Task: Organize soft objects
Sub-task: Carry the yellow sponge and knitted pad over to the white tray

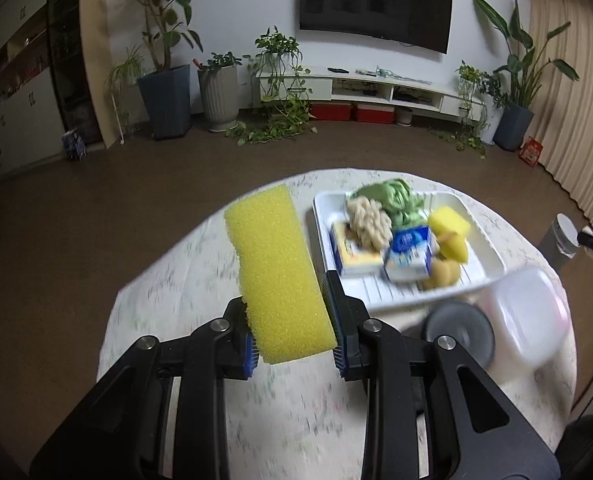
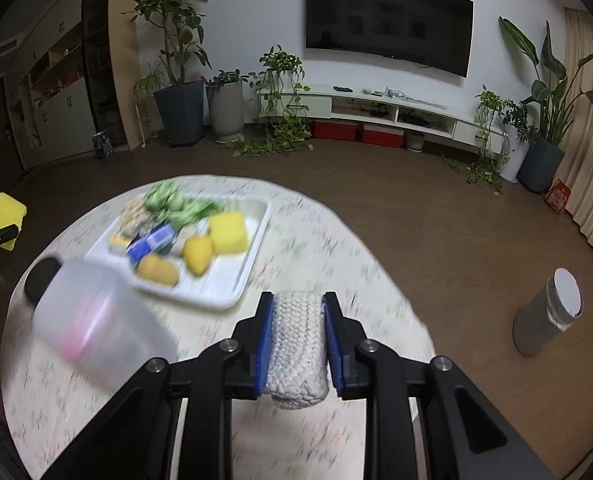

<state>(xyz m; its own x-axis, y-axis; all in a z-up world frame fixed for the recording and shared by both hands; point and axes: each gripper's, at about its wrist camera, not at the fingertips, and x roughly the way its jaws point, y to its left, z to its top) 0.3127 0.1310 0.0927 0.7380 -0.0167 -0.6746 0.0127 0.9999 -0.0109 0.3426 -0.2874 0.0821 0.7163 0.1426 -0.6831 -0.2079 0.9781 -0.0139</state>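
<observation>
Left gripper point(image 1: 292, 316) fingers clamp yellow sponge point(image 1: 276, 272), lifted above surface point(image 1: 168, 280) left of white tray point(image 1: 484, 248). Right gripper point(image 2: 298, 344) fingers squeeze white knitted cloth point(image 2: 298, 344), right of tray. Both likely held aloft for sorting; translucent container point(image 2: 96, 320) nearby.
</observation>
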